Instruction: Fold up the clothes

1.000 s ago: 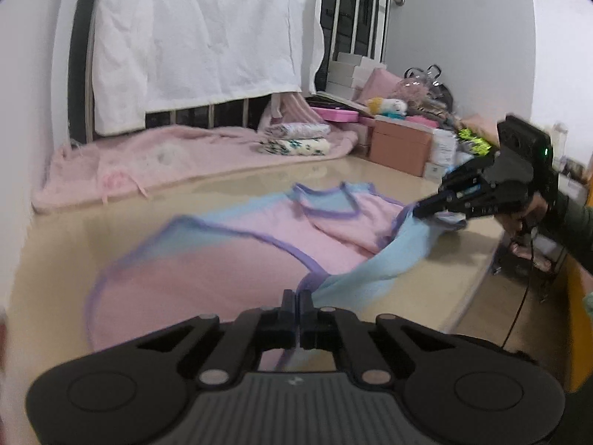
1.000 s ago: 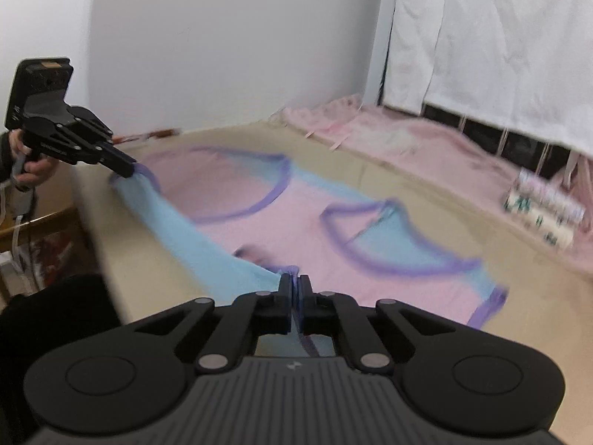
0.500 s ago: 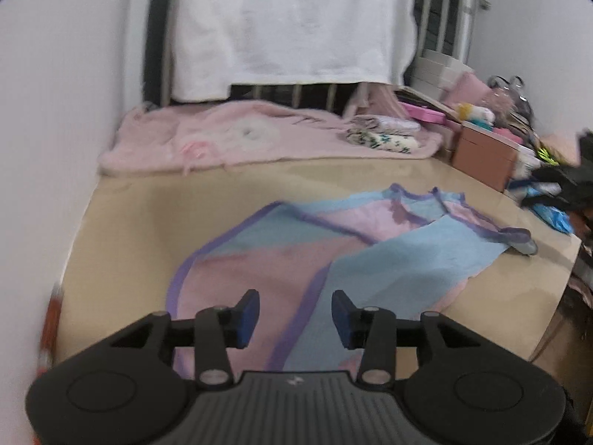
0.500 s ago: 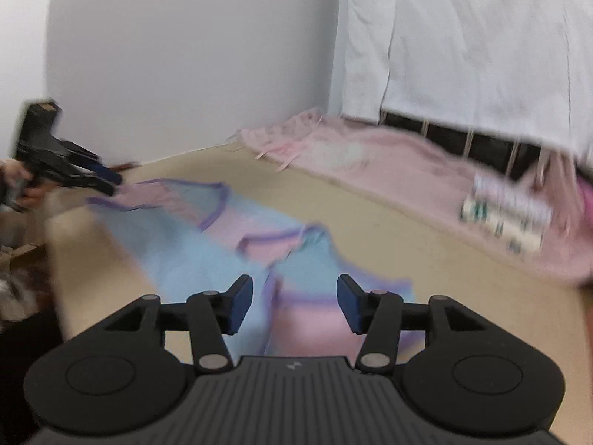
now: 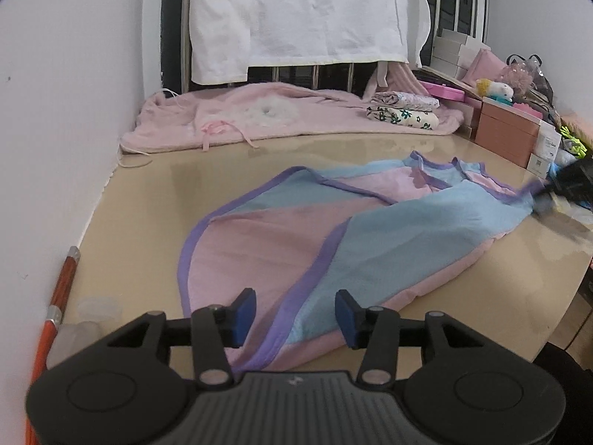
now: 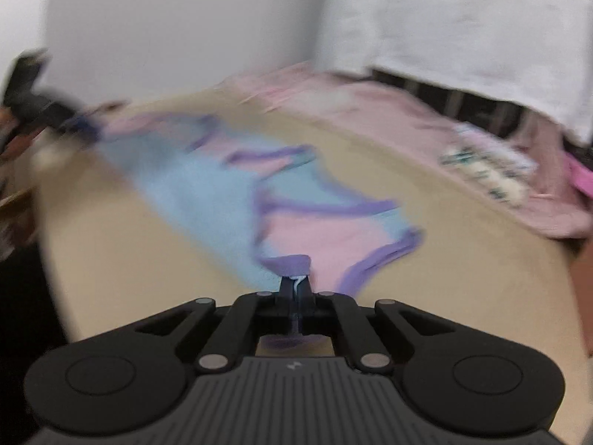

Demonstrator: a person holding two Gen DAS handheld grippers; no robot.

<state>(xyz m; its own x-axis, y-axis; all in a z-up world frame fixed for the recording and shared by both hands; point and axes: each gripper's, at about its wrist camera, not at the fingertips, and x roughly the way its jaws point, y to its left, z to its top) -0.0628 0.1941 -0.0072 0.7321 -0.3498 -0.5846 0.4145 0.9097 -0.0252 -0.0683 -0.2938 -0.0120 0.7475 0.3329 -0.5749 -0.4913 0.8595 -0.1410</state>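
Since the frames of one second ago, the left gripper (image 5: 295,312) has let go of the cloth and its jaws have gone from closed to wide apart. The right gripper (image 6: 295,289), seen parted half a second ago, is again closed on cloth. The light blue panel has come down and now lies across the garment.

The pink and light blue sleeveless garment with purple trim (image 5: 344,230) lies flat on the glossy beige tabletop (image 5: 155,215), running from near the left gripper toward the right edge. The blue panel covers its right half; pink fabric shows on its left half and along the near hem.

Left gripper: blue-padded fingertips (image 5: 244,311) apart, over the near hem, gripping nothing.

Right gripper: jaws together, clamped on a purple-trimmed corner of the garment (image 6: 291,263). The right wrist view is heavily motion-blurred. In the left wrist view this gripper shows as a dark blur (image 5: 570,185) at the garment's far right end.

At the rear of the tabletop lie a pink fleece blanket (image 5: 259,115) and a stack of folded floral cloths (image 5: 404,111) resting on it. A white sheet (image 5: 296,18) hangs behind. An orange pole (image 5: 55,304) lies along the left wall.
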